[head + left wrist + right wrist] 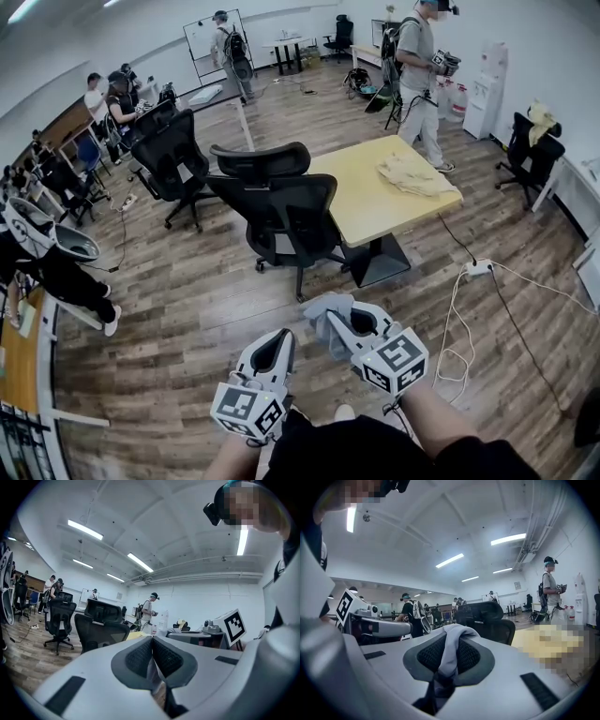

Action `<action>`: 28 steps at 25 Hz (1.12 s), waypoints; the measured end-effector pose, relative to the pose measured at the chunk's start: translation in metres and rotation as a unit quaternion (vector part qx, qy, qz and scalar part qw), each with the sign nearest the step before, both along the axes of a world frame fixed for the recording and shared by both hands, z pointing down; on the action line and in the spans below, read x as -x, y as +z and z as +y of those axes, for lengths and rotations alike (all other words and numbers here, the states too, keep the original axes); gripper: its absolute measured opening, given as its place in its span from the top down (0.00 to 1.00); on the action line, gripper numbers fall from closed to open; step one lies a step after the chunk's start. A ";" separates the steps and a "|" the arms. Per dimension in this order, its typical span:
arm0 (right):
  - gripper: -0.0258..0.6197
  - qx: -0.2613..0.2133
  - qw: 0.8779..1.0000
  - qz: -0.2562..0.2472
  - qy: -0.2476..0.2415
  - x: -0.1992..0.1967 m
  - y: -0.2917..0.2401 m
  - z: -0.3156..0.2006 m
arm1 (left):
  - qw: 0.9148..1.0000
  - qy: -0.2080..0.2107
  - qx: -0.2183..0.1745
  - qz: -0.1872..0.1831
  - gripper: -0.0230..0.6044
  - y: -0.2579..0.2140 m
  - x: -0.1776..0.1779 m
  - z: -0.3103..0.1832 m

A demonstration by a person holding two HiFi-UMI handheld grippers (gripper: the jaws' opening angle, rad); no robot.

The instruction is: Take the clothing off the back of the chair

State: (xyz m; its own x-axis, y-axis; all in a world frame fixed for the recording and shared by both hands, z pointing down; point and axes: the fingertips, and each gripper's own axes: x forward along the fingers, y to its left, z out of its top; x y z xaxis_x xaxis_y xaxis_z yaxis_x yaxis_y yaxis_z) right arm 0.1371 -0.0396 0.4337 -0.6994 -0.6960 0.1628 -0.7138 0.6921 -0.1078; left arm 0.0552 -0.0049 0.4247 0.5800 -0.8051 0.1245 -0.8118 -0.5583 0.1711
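Note:
My right gripper (336,326) is shut on a grey piece of clothing (319,309), which bunches over its tips low in the head view. In the right gripper view the grey clothing (459,633) drapes across the pads of that gripper (450,645) and hangs down between them. My left gripper (280,337) sits just to the left with nothing in it. Its jaws meet at the tips in the left gripper view (152,640). The black mesh office chair (281,214) with its headrest (261,159) stands ahead of both grippers, its back bare.
A yellow table (361,202) behind the chair carries a heap of cream cloth (412,174). A second black chair (173,155) stands to the left. A white power strip and cables (478,269) lie on the wooden floor at right. Several people stand around the room.

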 end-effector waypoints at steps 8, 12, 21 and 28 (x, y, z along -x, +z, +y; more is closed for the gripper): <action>0.88 0.008 1.000 0.005 0.004 -0.004 0.007 0.001 | 1.000 0.005 0.003 0.001 0.93 0.002 -0.005 -0.005; 0.88 0.007 1.000 0.008 -0.002 -0.005 0.008 0.004 | 1.000 0.008 0.003 0.003 0.93 0.001 -0.008 -0.004; 0.88 0.004 1.000 0.015 0.000 -0.002 0.006 0.008 | 1.000 0.011 -0.001 -0.005 0.93 0.000 -0.006 0.001; 0.88 0.003 1.000 0.011 -0.003 0.003 0.004 0.012 | 1.000 0.003 0.000 -0.008 0.93 0.000 0.001 0.009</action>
State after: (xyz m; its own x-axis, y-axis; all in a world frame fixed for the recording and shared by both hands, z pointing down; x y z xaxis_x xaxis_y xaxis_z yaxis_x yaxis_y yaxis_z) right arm 0.1345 -0.0275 0.4380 -0.6998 -0.6904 0.1836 -0.7117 0.6958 -0.0964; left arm 0.0543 0.0041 0.4245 0.5832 -0.8011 0.1345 -0.8107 -0.5636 0.1585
